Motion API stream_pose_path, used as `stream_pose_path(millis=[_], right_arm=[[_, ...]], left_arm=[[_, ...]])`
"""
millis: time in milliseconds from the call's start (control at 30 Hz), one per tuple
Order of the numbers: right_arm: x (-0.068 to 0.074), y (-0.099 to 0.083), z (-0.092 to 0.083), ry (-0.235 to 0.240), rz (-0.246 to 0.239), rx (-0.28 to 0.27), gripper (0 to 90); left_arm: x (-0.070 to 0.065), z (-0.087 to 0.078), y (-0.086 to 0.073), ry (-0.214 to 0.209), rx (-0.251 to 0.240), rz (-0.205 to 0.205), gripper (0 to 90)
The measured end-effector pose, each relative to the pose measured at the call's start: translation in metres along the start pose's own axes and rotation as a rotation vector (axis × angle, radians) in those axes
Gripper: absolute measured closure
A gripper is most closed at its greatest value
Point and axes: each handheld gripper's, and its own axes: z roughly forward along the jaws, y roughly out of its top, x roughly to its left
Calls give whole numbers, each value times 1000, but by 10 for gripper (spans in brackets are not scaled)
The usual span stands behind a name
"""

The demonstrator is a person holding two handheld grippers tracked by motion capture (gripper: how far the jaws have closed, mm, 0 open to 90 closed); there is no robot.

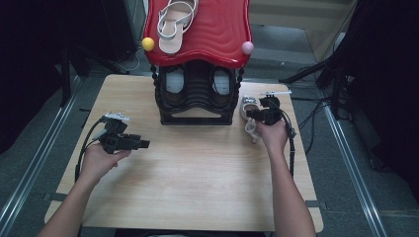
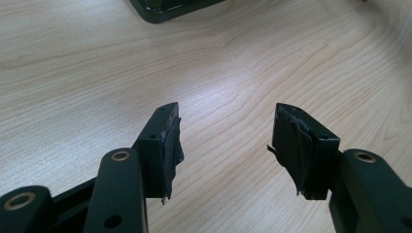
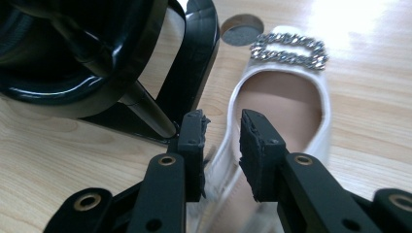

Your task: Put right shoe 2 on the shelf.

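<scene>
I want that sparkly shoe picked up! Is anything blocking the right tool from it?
Nothing visible does. The right tool is already at the white buckled sandal, its jaws astride the sandal's side edge. The black shoe rack stands close beside it, not between.

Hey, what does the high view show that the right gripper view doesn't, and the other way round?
High view's own: the rack's red top tier carrying the upper sandal, a yellow ball, a pink ball, and the left gripper, open over bare wood. Right gripper view's own: the chain buckle on the lower sandal, and how the right gripper straddles that sandal's side rim. Shared: the black rack, the lower sandal beside it, and the wooden table.
</scene>
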Motion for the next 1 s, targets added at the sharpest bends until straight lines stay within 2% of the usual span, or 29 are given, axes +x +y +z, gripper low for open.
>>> stream_pose_path(millis=[33, 100, 267, 300, 400, 500, 600, 667, 800, 1000], right_arm=[[-1, 0, 3, 17, 17, 3, 729], [-2, -1, 7, 17, 28, 6, 736], [-4, -3, 18, -23, -1, 37, 774], [-4, -3, 18, -19, 1, 39, 789], [-4, -4, 20, -22, 26, 58, 804], [-2, -3, 23, -43, 30, 67, 803], [-3, -4, 27, -34, 55, 76, 797], [-4, -3, 28, -38, 69, 85, 802], [1, 1, 33, -78, 34, 147, 850], [-1, 0, 32, -75, 45, 136, 881]], left_arm=[[0, 1, 0, 1, 4, 2, 441], [-1, 2, 0, 11, 10, 12, 442], [1, 0, 0, 8, 1, 2, 443], [3, -1, 0, 14, 1, -1, 443], [6, -1, -1, 18, -5, -15, 444], [7, -1, -1, 23, 3, -9, 444], [8, -5, 0, -3, -16, -26, 444], [8, -7, 0, 0, -30, -28, 445], [10, -8, -1, 3, -27, -28, 446], [11, -8, -1, -2, -30, -34, 447]])
